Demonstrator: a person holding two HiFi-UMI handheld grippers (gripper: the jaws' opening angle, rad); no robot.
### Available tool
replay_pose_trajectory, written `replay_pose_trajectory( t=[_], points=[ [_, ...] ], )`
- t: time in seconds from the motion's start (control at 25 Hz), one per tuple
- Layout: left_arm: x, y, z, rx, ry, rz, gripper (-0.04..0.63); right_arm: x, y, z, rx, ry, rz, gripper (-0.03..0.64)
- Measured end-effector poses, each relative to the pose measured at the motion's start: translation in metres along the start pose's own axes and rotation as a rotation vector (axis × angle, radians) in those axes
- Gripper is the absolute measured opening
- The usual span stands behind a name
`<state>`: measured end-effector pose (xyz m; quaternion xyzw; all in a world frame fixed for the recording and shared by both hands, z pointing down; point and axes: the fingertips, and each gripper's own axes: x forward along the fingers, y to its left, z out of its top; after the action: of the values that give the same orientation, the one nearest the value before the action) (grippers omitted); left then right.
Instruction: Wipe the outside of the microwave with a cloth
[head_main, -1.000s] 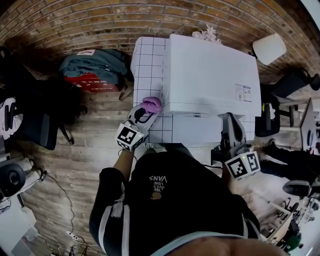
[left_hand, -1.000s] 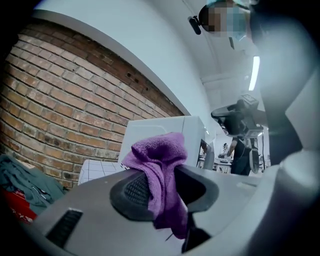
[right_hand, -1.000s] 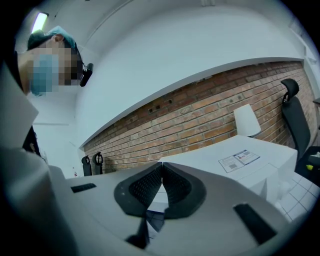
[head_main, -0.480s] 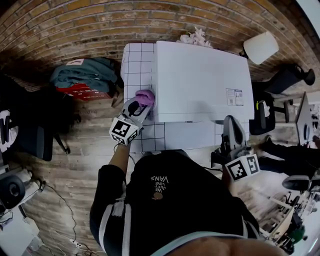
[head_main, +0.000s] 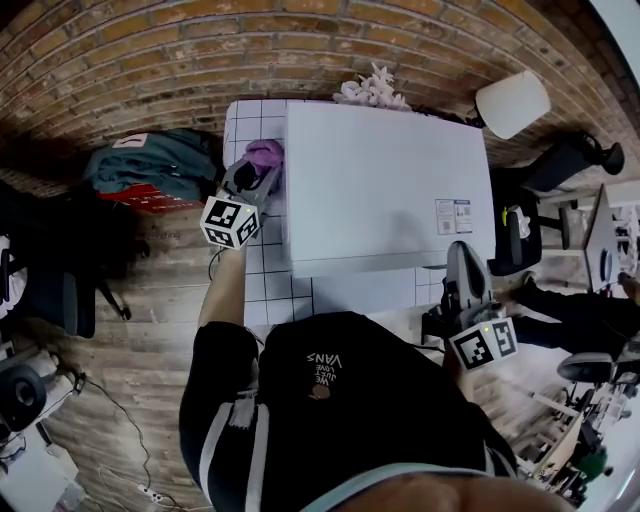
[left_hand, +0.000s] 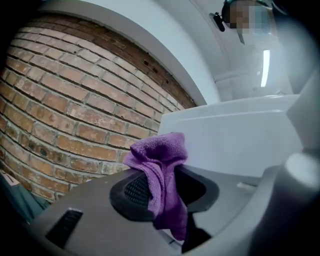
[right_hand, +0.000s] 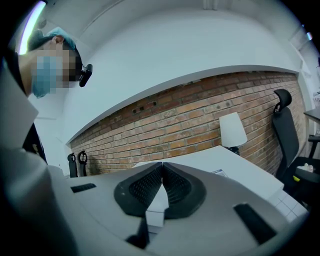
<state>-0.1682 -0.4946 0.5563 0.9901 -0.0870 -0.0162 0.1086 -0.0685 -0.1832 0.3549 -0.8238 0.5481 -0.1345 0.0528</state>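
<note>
Clamping a purple cloth (left_hand: 160, 152), left tool (head_main: 258, 170) sits beside microwave (head_main: 385, 190).

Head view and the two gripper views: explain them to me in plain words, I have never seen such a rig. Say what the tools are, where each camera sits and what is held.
There is no robot here. A person holds a grey tool in each hand, and the cubes with square markers are parts of those tools. The head view comes from a camera on the person's head, looking steeply down. Each gripper view comes from a camera riding on that tool, looking along its two jaws.

On the white tiled table stands a large white box-shaped microwave. The left hand-held gripper is shut on a purple terry cloth, held at the microwave's left side. The right hand-held gripper is shut with nothing between its jaws.
</note>
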Motion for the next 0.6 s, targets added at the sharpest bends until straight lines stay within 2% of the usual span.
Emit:
replay_pose_trajectory(
  t=[0.32,0.6],
  points=[
    [0.033,0.034,0.004,-0.036,0.008,0.035,0.129,0.005,-0.01,-0.002,0.011,0.021,-0.002,0.0],
    [0.009,0.03,0.008,-0.034,-0.008,0.051,0.129,-0.001,0.002,-0.007,0.02,0.011,0.014,0.0]
  ],
)
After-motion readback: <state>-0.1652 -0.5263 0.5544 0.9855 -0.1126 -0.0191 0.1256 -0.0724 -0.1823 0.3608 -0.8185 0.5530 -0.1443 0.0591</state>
